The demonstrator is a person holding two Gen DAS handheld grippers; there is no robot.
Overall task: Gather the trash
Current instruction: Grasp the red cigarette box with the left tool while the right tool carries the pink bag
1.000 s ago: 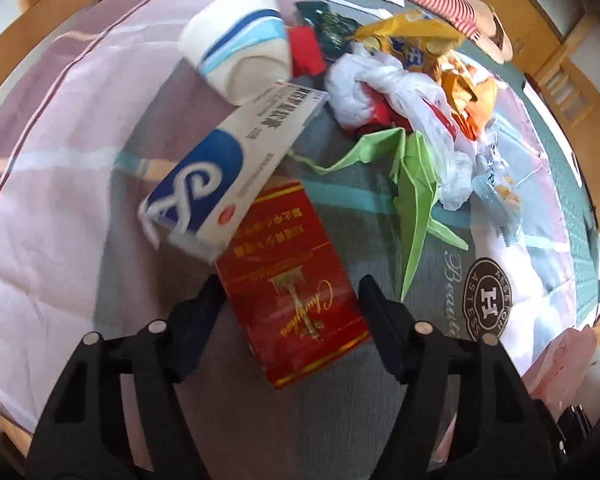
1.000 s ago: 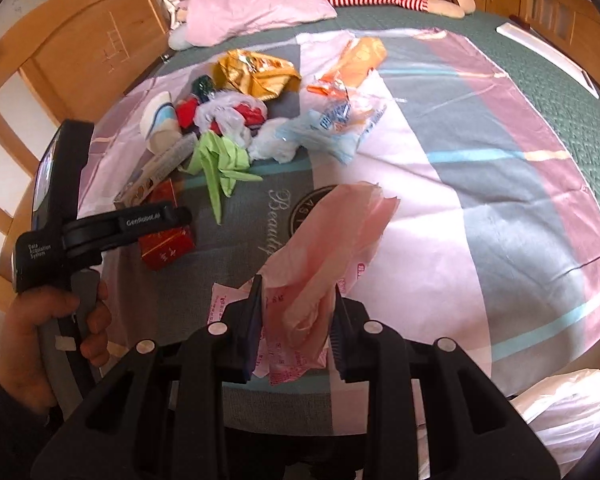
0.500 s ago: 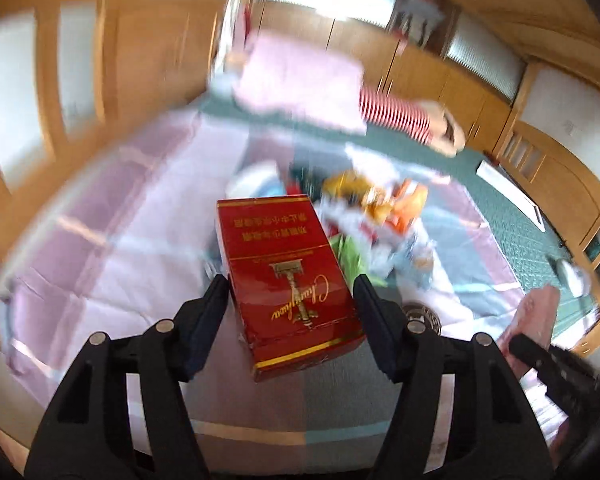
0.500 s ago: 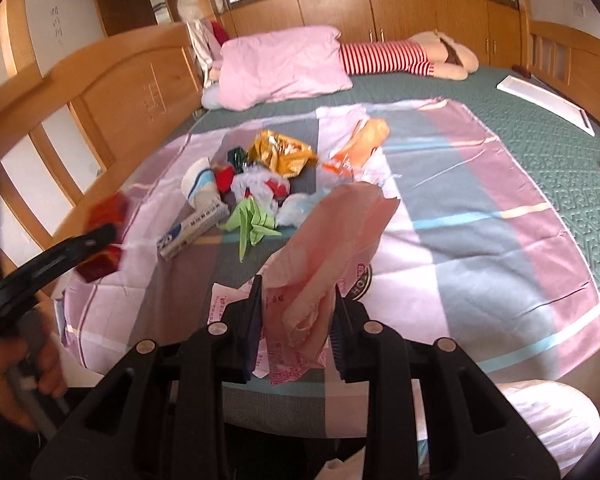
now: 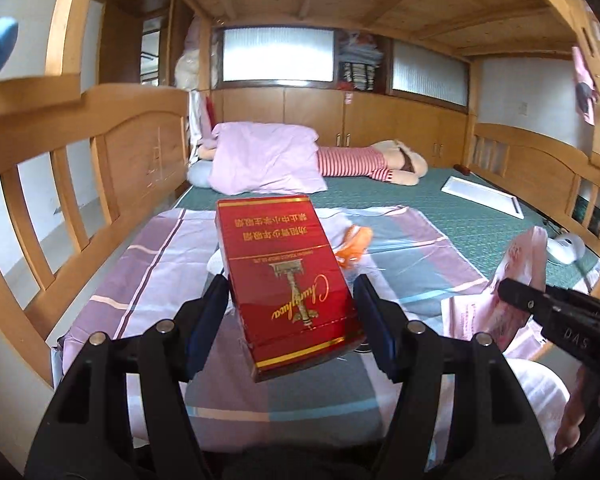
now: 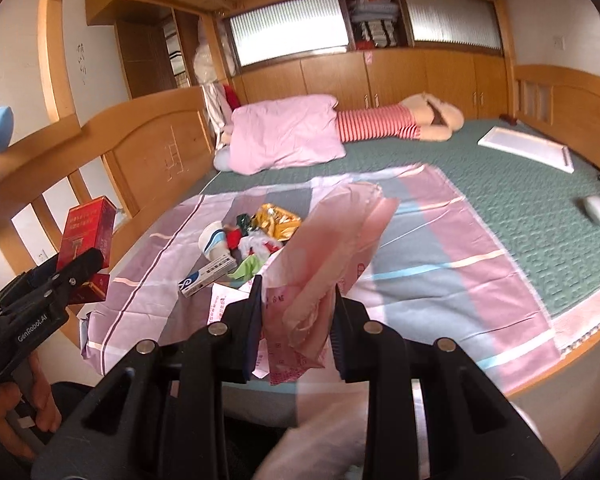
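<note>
My left gripper (image 5: 290,312) is shut on a red cigarette box (image 5: 284,280) and holds it in the air above the bed's near edge; the box also shows in the right wrist view (image 6: 86,236) at the far left. My right gripper (image 6: 296,316) is shut on a pink plastic bag (image 6: 324,256), which also shows in the left wrist view (image 5: 520,276) at the right. A pile of trash (image 6: 256,240) lies on the striped sheet (image 6: 440,248): a paper cup (image 6: 212,240), a toothpaste box (image 6: 206,276), green paper, a yellow wrapper, white plastic.
A wooden headboard rail (image 5: 80,152) runs along the left. A pink pillow (image 6: 288,136) and a striped stuffed toy (image 6: 400,120) lie at the far end of the green mattress. A white flat board (image 6: 528,152) lies at the right.
My left gripper closed on the red box, lifted it off the sheet and tilted up toward the room. My right gripper rose too, still holding the pink bag.
</note>
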